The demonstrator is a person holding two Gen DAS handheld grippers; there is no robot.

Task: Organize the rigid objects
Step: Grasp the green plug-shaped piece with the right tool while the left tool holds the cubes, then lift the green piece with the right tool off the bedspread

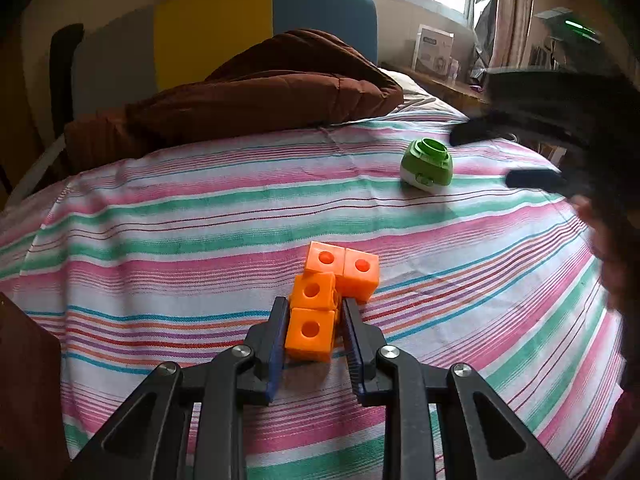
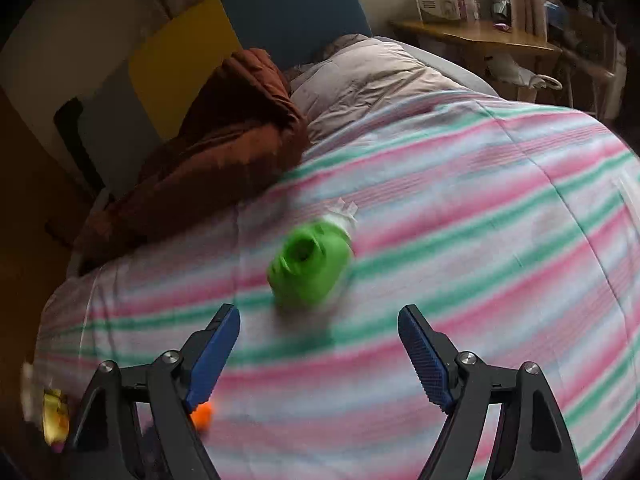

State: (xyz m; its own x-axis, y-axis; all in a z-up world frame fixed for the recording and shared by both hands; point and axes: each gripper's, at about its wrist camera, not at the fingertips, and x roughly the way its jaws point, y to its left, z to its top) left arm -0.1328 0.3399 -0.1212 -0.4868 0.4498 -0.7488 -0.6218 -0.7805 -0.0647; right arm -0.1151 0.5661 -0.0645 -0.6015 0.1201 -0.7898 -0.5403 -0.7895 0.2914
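Across both views, a bed under a pink, green and white striped cotton sheet (image 1: 200, 216); at its head, a crumpled rust-brown quilted blanket (image 1: 248, 88) heaped against a yellow and blue padded headboard (image 1: 264, 20), with a pale grey pillow (image 2: 368, 76) beside the blanket; further right, a wooden side table (image 2: 480, 40). Near the middle of the sheet, a cluster of four orange plastic cubes with round holes (image 1: 334, 280), joined in a stepped shape; well apart from it, towards the right, a round green and white plastic cap-like piece (image 1: 427, 165) lying tilted, blurred in the right wrist view. Left gripper (image 1: 313, 320) clamped on the nearest cube of the cluster; right gripper (image 2: 319, 332) spread wide, holding nothing, just short of the green piece.
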